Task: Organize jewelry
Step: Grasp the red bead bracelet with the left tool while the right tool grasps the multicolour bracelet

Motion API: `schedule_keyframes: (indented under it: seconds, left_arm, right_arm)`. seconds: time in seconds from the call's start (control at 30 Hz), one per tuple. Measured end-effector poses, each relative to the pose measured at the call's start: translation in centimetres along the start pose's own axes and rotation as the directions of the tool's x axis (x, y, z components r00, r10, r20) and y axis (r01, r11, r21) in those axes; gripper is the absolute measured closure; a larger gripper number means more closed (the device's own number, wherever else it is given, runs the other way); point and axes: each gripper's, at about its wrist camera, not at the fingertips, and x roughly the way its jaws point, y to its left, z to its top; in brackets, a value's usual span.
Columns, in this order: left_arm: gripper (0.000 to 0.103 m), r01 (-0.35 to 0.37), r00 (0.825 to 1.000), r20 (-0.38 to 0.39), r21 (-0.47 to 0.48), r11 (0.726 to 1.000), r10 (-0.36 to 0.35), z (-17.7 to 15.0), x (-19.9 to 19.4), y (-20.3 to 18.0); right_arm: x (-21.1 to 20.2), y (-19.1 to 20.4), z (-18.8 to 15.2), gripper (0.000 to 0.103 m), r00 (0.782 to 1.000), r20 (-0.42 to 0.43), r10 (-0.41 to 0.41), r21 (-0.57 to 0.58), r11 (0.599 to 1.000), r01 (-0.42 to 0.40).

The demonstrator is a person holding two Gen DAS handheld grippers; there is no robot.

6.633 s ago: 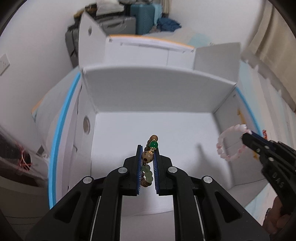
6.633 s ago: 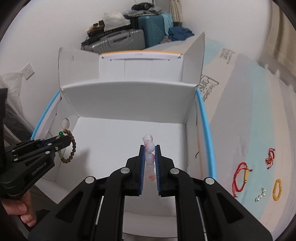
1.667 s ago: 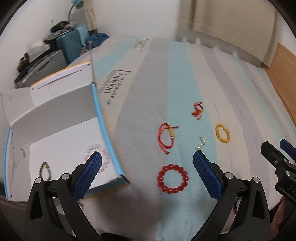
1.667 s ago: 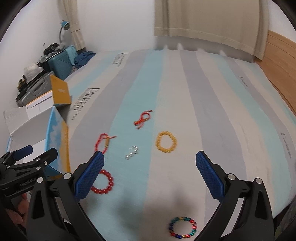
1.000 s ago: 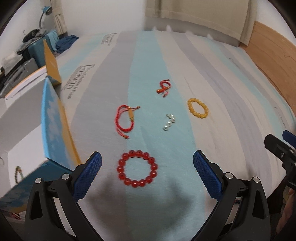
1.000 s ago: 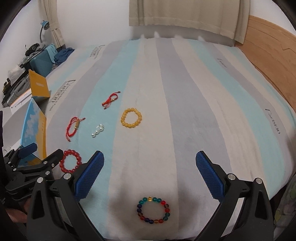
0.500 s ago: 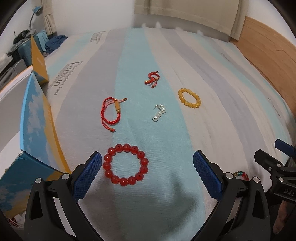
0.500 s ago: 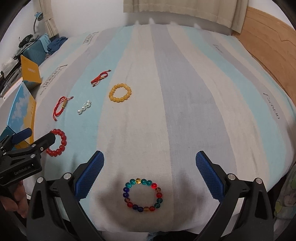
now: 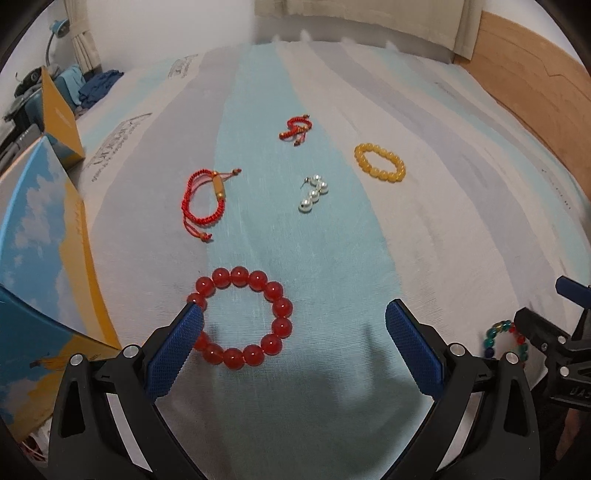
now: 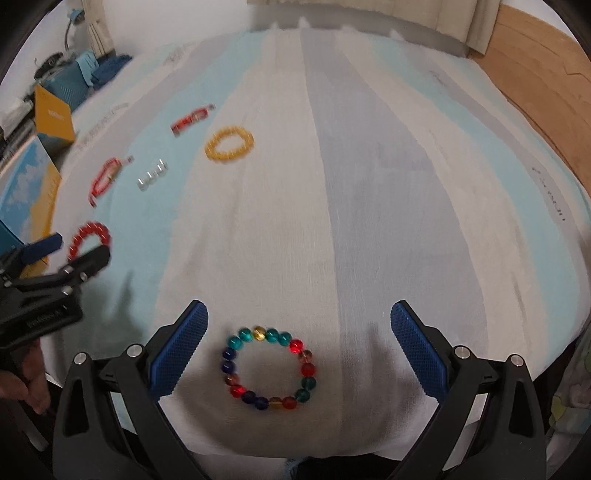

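Red bead bracelet (image 9: 240, 317) partly behind spread left tool (image 9: 293, 323); right tool (image 10: 299, 319) likewise spread.

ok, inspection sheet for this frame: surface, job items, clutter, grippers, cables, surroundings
Surface: striped bedsheet, wrinkled.
Job's things: red bead bracelet, multicolour bead bracelet, yellow bead bracelet, red cord bracelet, small red knotted piece, pearl piece, all loose on the sheet; open box at left.
Clutter: nothing seen.
Grippers: left hand-held gripper open over red bracelet; right hand-held gripper open over multicolour bracelet.
Cables: nothing seen.
Surroundings: curtain, wooden panel, luggage far left.
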Motion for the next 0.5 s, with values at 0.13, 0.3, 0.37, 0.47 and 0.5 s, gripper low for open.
schedule_keyframes:
  seconds: [0.13, 0.3, 0.37, 0.47, 0.5]
  left_arm:
    - [0.006, -0.012, 0.999, -0.03, -0.026, 1.0, 0.011, -0.3, 1.5, 0.9]
    - [0.006, -0.022, 0.999, -0.03, -0.016, 1.0, 0.022, -0.3, 2.0, 1.1]
    - [0.007, -0.035, 0.999, -0.028, -0.004, 0.999, 0.035, -0.5, 2.2, 0.9]
    - [0.007, -0.057, 0.998, -0.027, 0.021, 0.998, 0.058, -0.7, 2.5, 0.5]
    - [0.007, -0.06, 0.998, -0.026, 0.024, 0.998, 0.06, -0.7, 2.5, 0.5]
  right_arm:
    - [1.2, -0.1, -0.5, 0.008, 0.999, -0.039, 0.015, 0.012, 1.0, -0.015]
    - [1.9, 0.0, -1.0, 0.014, 0.997, -0.069, 0.024, 0.01, 1.0, -0.023]
    - [2.3, 0.1, -1.3, 0.016, 0.996, -0.088, 0.031, 0.012, 0.999, -0.03]
    - [2.8, 0.2, -1.6, 0.02, 0.993, -0.107, 0.043, 0.012, 0.999, -0.042]
    - [2.9, 0.2, -1.7, 0.02, 0.993, -0.111, 0.047, 0.014, 0.999, -0.046]
